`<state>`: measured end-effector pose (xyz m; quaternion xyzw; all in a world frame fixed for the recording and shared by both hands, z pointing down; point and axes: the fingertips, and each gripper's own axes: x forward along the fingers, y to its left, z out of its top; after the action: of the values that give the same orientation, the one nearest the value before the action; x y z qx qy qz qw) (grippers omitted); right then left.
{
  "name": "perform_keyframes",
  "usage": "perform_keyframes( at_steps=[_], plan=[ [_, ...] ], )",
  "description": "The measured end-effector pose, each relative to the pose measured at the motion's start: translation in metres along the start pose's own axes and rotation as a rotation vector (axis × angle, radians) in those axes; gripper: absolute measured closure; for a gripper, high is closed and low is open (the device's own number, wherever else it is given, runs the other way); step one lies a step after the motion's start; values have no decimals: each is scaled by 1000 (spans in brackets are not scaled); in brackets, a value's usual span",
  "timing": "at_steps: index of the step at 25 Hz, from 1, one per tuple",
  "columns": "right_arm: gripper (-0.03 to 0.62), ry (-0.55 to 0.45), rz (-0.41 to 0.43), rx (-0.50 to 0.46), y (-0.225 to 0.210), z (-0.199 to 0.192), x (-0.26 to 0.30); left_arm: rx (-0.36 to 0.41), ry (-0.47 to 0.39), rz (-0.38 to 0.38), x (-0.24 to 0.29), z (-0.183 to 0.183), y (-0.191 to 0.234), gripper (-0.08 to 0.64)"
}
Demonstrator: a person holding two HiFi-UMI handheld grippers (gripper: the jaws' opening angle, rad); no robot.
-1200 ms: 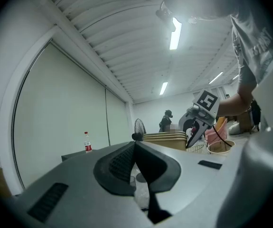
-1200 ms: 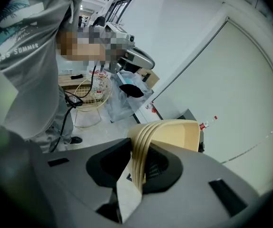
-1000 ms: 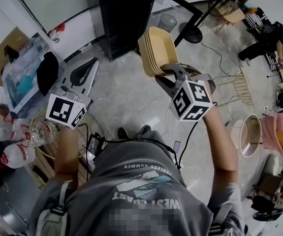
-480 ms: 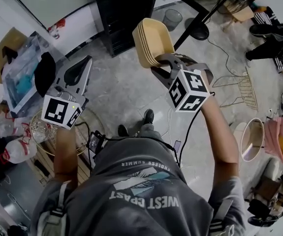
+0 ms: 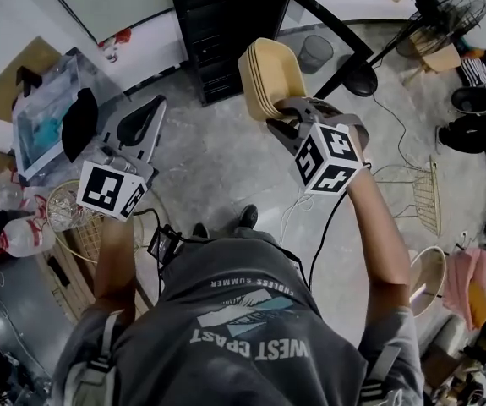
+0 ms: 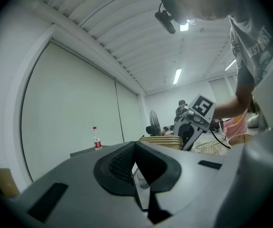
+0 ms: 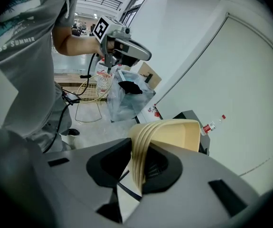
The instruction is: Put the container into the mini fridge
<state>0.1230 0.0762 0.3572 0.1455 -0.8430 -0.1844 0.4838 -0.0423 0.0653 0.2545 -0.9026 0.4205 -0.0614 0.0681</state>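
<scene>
Above grey stone floor [image 5: 217, 163], in front of white wall.
Facing black mini fridge [image 5: 226, 32] at top of head view; cannot tell whether the door is open.
Left of it, clear plastic bin [image 5: 44, 117] with a black item draped over its edge.
Lower left, wire basket [image 5: 69, 218] on the floor next to the bin.
Carrying beige container stack [image 5: 272, 79] in mid-air: nested trays, tilted on edge, near the mini fridge's front, not inside it and not touching it.
Gripping that stack with right gripper [image 7: 137, 160], jaws clamped on the rims of the stack, rest of it sticking out past the jaw tips towards the fridge.
Holding left gripper [image 6: 136, 151] up on the left, well apart from the stack, jaws closed together with nothing between them, pointed roughly towards the fridge.
On top of the fridge, small water bottle [image 7: 213, 124] with red cap and red label, upright.
</scene>
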Motion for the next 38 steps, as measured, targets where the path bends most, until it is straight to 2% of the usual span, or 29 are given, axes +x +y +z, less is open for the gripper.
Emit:
perform_keyframes(
  at_steps=[12, 20, 26, 38],
  plan=[
    [509, -63, 48, -65, -35, -48, 9, 21, 30, 111, 38, 4, -23, 545],
    [509, -77, 67, -57, -51, -58, 25, 20, 54, 128, 52, -1, -17, 545],
    [509, -65, 66, -44, -62, -59, 39, 17, 49, 103, 68, -9, -2, 545],
    [511, -20, 49, -2, -107, -61, 80, 13, 21, 38, 119, -20, 61, 545]
  ],
)
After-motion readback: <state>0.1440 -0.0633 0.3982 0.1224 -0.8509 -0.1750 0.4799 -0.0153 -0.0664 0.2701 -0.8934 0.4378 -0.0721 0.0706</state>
